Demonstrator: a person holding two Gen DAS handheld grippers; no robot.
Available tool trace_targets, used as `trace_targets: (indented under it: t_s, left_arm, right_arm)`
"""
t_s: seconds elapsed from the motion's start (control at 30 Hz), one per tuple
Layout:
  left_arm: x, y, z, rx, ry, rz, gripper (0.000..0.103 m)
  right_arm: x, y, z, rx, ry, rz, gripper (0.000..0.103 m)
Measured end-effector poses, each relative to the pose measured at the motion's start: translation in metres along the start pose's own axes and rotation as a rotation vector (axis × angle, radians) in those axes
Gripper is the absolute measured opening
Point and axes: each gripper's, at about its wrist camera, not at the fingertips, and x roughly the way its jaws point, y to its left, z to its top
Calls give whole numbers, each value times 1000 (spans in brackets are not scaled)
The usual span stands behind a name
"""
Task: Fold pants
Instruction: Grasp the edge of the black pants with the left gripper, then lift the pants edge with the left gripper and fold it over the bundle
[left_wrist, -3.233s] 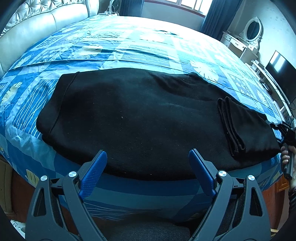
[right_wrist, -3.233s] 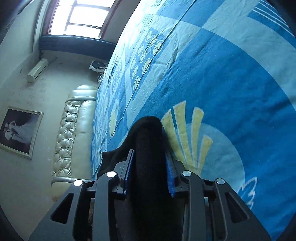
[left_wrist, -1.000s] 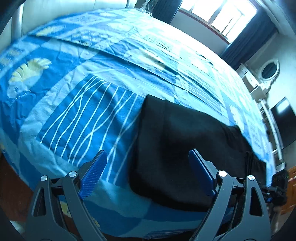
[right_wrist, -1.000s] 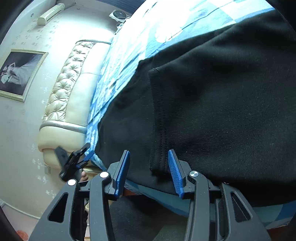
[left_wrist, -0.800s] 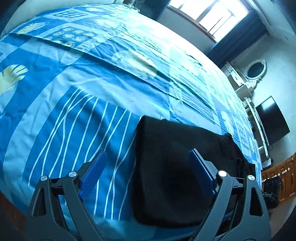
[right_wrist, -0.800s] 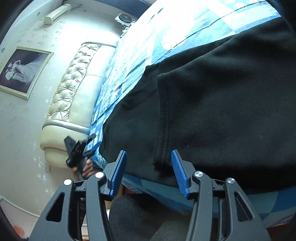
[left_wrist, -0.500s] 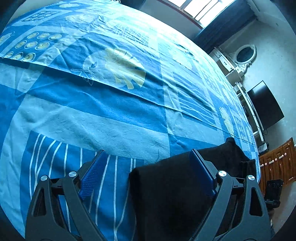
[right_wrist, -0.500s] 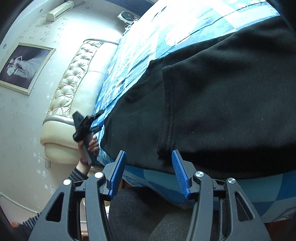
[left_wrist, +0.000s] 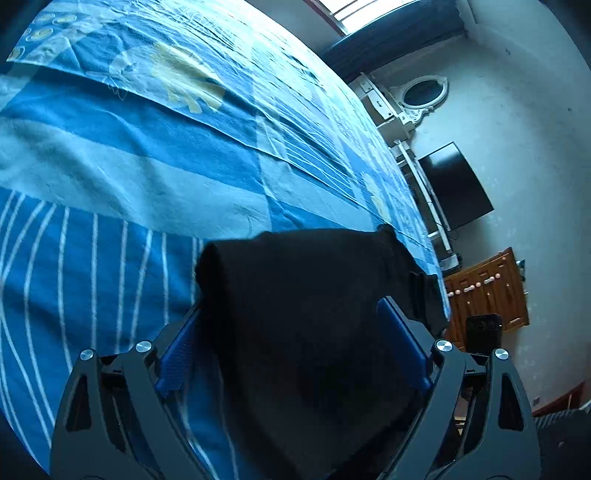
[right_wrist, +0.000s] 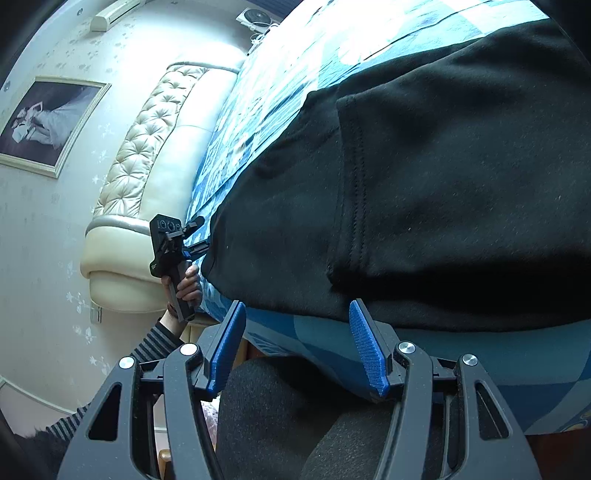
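Observation:
Black pants lie along the near edge of a blue patterned bed. In the left wrist view their narrow end lies between the wide jaws of my left gripper, and the cloth hides part of both blue pads. Neither pad visibly squeezes it. In the right wrist view the folded-over layer of the pants ends in a stitched hem just beyond my right gripper. Its jaws are opening, with only bedspread between them. That view also shows the left gripper at the pants' far end, held by a hand in a striped sleeve.
The blue bedspread stretches far beyond the pants. A cream tufted headboard stands past the far end. A television, a white dressing table and a wooden chest line the wall. The person's dark-clad leg is below the right gripper.
The left gripper swung round and moved in, so the pants' end that lay ahead now sits between its jaws. The right jaws widened and came off the folded hem.

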Motion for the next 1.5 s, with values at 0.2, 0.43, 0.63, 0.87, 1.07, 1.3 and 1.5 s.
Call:
trace_targets:
  t_s: [0.2, 0.43, 0.63, 0.87, 1.07, 1.3, 1.5]
  left_arm:
    - [12, -22, -28, -9, 29, -50, 88]
    - [13, -3, -32, -204, -6, 48, 34]
    - [11, -11, -34, -245, -34, 93, 17]
    - [1, -50, -29, -219, -61, 197, 14]
    - [-7, -102, -24, -167, -82, 279, 13]
    - [3, -170, -18, -76, -80, 369, 11]
    - [29, -221, -7, -15, -77, 413, 11]
  right_arm:
    - [-3, 4, -5, -14, 8, -6, 58]
    - [-9, 0, -8, -21, -12, -24, 58]
    - [-26, 0, -7, -50, -104, -92, 70]
    - [-36, -15, -5, 11, -178, -127, 84]
    - [-33, -14, -7, -18, -189, -236, 85]
    - [-35, -12, -12, -12, -201, -257, 85]
    - [-40, -7, -15, -26, -204, -252, 85]
